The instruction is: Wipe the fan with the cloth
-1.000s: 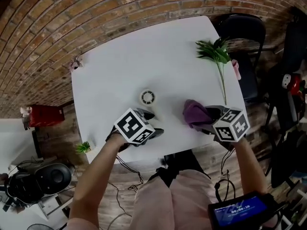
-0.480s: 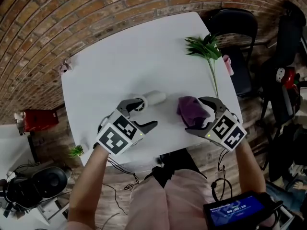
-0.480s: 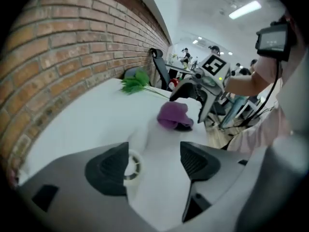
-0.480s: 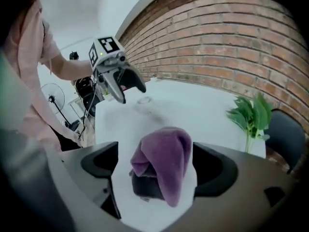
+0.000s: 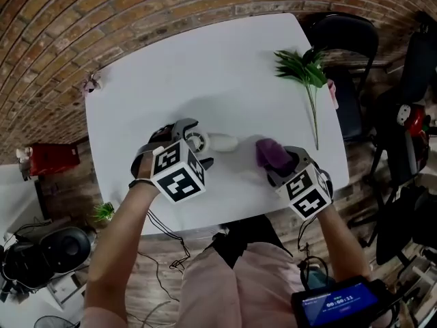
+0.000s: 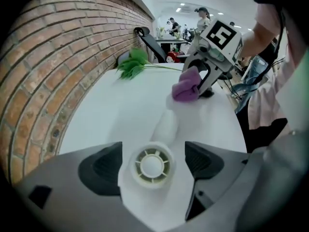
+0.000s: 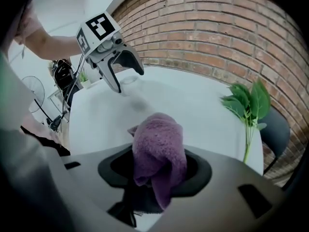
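Note:
A small white fan (image 5: 220, 142) lies on the white table (image 5: 205, 67), round head to the left, handle to the right. My left gripper (image 5: 193, 143) straddles the head; in the left gripper view the fan (image 6: 152, 165) sits between the pads (image 6: 104, 168) with a slim gap on each side, and the jaws are opening. Further right, my right gripper (image 5: 281, 164) is closing, pinching a purple cloth (image 5: 271, 152). The right gripper view shows the cloth (image 7: 159, 139) bunched between the pads and sticking out ahead of them.
A green leafy sprig (image 5: 304, 70) lies at the table's far right. A black chair (image 5: 348, 46) stands beyond that corner. A small pink item (image 5: 89, 82) sits on the far left corner. A brick wall runs behind the table, and gear lies on the floor at left.
The fan went from standing to lying on its side. My left gripper moved over its head and spread wider. My right gripper's jaws closed onto the purple cloth.

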{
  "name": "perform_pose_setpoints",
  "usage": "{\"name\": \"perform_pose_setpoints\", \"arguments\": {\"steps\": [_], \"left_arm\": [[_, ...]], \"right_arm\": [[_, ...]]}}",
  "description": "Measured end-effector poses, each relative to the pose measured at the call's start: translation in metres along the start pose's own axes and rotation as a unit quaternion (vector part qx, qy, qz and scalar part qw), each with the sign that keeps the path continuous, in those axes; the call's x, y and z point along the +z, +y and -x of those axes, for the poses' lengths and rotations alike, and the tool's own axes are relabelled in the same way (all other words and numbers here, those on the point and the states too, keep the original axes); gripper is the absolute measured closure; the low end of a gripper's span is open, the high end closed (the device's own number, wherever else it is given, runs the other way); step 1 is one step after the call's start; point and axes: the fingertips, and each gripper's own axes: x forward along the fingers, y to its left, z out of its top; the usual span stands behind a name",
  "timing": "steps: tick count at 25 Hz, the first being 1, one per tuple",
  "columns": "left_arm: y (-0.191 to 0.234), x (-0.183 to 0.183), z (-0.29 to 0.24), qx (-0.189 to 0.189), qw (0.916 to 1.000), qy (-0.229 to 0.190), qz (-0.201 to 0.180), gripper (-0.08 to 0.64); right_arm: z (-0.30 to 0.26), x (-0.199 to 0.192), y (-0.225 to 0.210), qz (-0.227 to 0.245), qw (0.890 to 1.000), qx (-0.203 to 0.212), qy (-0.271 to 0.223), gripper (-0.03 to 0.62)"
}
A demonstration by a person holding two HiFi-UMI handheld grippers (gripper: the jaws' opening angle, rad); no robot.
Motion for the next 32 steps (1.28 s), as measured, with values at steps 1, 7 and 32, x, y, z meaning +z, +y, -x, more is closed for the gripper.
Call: {"name": "perform_pose_setpoints", "arguments": {"steps": [1, 7, 32], "left_arm": [[0.004, 0.002, 0.005, 0.004, 1.0, -0.005, -0.002, 0.164], [-0.005, -0.027, -0.006, -0.071, 0.993, 0.064, -0.07, 0.149], [-0.029, -0.025, -0.022, -0.05, 0.9909, 0.125, -0.001, 0.195]], "right_arm": [[0.0, 0.0, 0.0, 0.001, 1.0, 0.0, -0.001, 0.421], [0.0, 0.0, 0.001, -0.019, 1.0, 0.018, -0.007, 0.436], [-0.03, 0.065, 0.095, -0.224, 0.952, 0.203, -0.049, 0.489]]}}
